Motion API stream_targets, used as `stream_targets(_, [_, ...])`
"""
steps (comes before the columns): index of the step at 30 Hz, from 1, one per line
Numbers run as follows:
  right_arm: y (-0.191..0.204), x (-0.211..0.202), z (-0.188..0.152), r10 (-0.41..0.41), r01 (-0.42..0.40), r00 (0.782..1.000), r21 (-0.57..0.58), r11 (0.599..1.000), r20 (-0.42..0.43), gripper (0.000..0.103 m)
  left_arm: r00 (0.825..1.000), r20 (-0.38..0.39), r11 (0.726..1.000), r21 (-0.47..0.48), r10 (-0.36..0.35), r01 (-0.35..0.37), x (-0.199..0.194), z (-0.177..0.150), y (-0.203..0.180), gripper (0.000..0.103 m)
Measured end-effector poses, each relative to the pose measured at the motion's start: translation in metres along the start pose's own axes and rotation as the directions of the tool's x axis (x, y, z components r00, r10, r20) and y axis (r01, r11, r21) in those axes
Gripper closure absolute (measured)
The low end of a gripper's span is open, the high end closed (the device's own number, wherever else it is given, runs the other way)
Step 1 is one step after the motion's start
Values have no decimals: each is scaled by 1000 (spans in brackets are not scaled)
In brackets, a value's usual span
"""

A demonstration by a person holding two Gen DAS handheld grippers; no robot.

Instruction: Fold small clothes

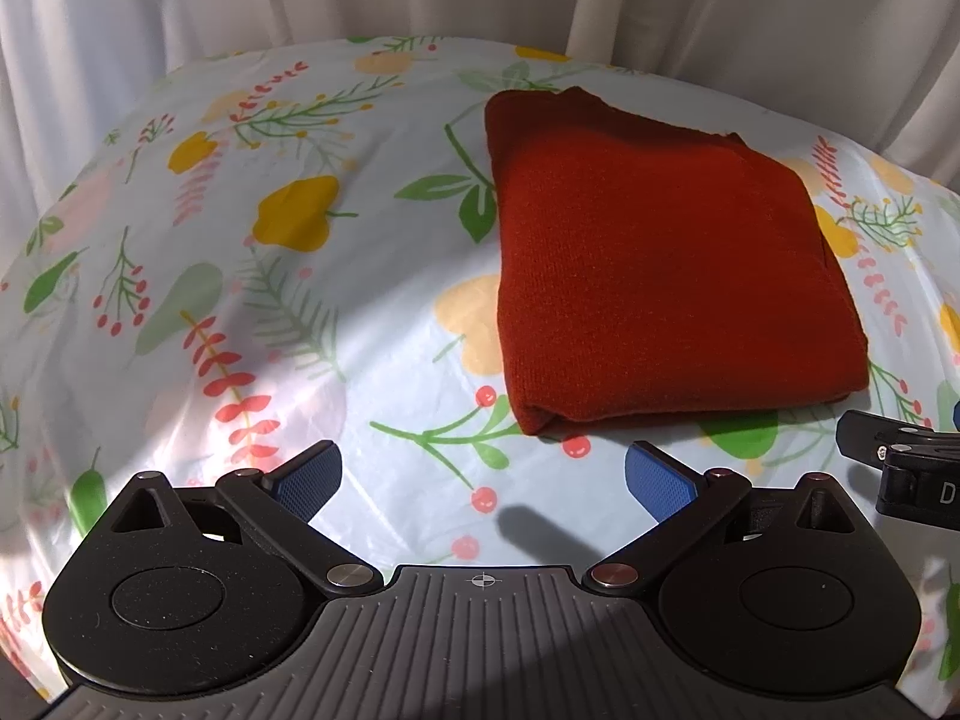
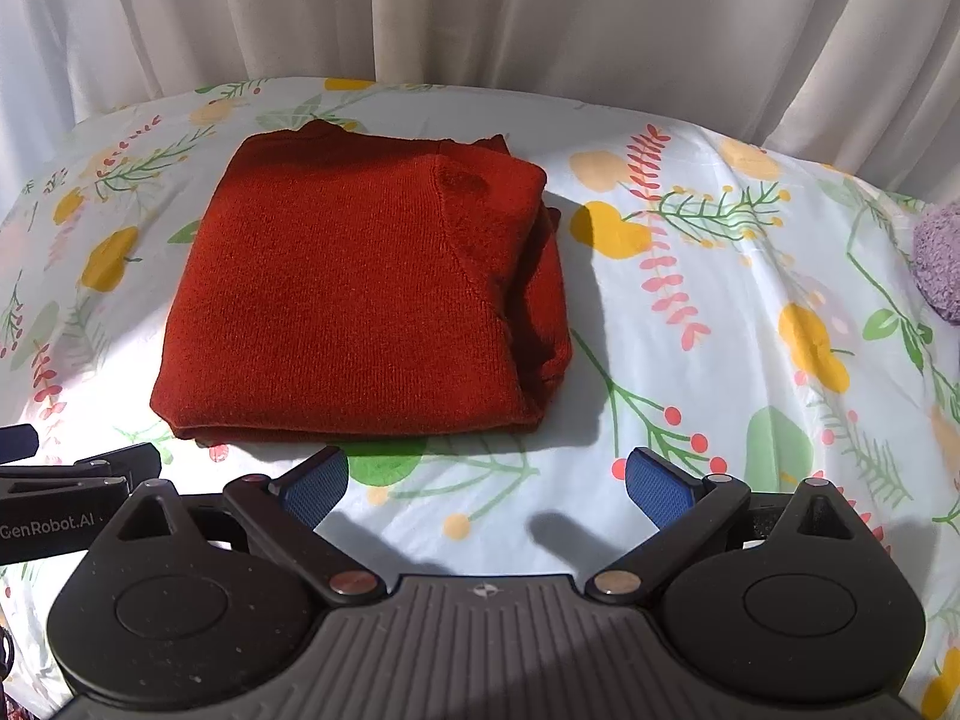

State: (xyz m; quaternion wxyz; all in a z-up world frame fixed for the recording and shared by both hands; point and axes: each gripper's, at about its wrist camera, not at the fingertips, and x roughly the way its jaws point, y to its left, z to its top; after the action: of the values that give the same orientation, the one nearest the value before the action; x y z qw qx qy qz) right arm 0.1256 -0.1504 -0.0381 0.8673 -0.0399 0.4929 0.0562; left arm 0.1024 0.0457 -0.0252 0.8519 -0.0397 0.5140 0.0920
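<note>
Folded red sweater (image 1: 666, 264) on floral-cloth surface (image 1: 252, 276); both tongs open, holding nothing.

Sweater lies flat as a squarish stack just ahead of both tongs, not touching either; layered open edges show along its right side in the right wrist view. Left tongs (image 1: 483, 483): blue pads spread wide, bare cloth between them. Right tongs (image 2: 486, 486): same, pads wide apart, sweater's near edge just beyond the left pad. White curtain (image 2: 480, 12) hangs behind the far edge of the surface. A purple fuzzy item (image 2: 939, 264) sits at the far right, well apart from the sweater, cut off by the frame. Nothing lies between tongs and sweater. Readable print: "GenRobot.AI" on the left unit's body as seen from the right wrist view; a single "D" on the right unit, remainder cut off.
</note>
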Motion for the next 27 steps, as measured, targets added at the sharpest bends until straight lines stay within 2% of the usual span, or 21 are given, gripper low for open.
stream_targets(27, [-2,5,4,3,-3,1000,14,1000,-24,4,1000,-8,1000,14,-13,13,3,2,-6,0])
